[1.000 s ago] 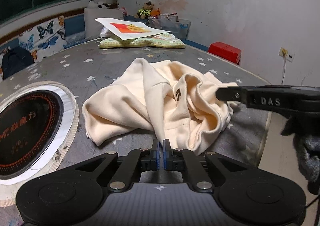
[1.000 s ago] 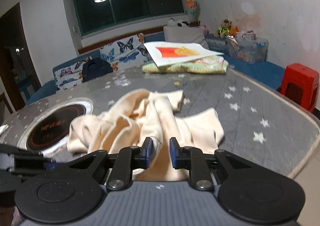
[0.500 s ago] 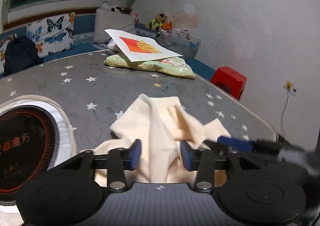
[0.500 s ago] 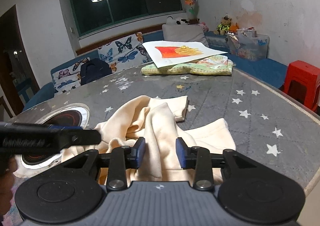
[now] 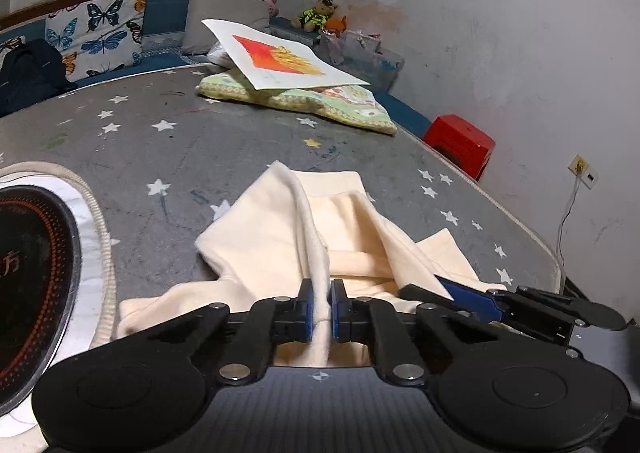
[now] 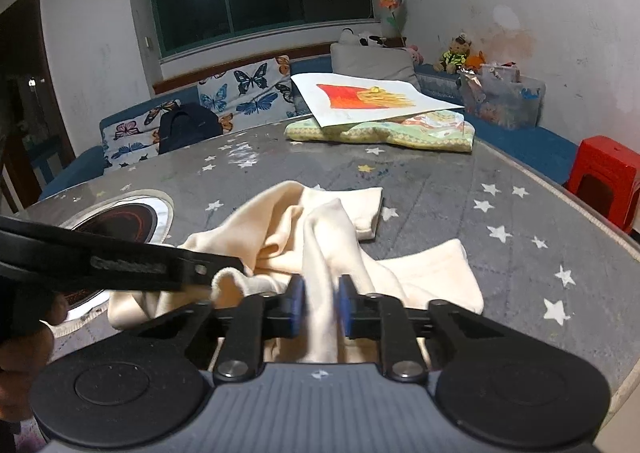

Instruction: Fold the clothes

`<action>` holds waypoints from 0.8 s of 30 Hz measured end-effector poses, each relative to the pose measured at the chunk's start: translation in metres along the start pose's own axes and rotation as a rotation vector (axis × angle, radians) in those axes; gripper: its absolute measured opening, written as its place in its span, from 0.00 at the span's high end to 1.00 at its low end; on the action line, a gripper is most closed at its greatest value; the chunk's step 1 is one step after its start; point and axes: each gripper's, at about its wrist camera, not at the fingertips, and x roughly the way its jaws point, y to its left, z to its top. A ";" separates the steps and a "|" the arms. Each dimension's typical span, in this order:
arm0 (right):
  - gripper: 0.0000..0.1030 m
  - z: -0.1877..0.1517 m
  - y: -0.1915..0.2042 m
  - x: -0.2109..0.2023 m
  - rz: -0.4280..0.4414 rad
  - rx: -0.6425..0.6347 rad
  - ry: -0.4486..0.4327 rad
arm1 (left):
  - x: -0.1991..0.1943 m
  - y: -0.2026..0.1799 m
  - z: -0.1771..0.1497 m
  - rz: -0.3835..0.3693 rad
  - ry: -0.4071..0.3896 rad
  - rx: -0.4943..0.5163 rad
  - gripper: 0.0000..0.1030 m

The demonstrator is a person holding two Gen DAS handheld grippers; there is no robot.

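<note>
The cream garment (image 5: 280, 241) lay crumpled on the table just ahead of both tools, part of it drawn up into a ridge running to the left gripper (image 5: 320, 311), whose pads were closed tight on that ridge. A second fold rose into the right gripper (image 6: 320, 303); its jaws stood narrowly apart with cloth between them, and whether they were pinching it could not be told (the fabric there was blurred). The cloth was judged soft, light and limp, likely to sag and slide wherever unsupported, so hems or corners were thought better holds than mid-panel bunches. The grey star-printed table cover (image 6: 500, 213) appeared matte. Left of the tools a round black plate (image 5: 28, 273) was seen; ahead, a patterned cushion (image 6: 400, 131) under a drawing (image 6: 372, 97); far right, a red stool (image 6: 604, 173).
</note>
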 end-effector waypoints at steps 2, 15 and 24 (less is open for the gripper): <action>0.91 -0.002 0.000 -0.007 0.010 -0.008 -0.015 | -0.008 0.004 -0.001 -0.001 -0.015 -0.010 0.92; 0.93 -0.012 0.005 -0.079 0.115 -0.052 -0.083 | -0.112 0.048 -0.026 0.043 -0.166 -0.047 0.93; 0.93 -0.030 0.012 -0.118 0.207 -0.102 0.006 | -0.161 0.079 -0.083 0.083 -0.138 -0.084 0.93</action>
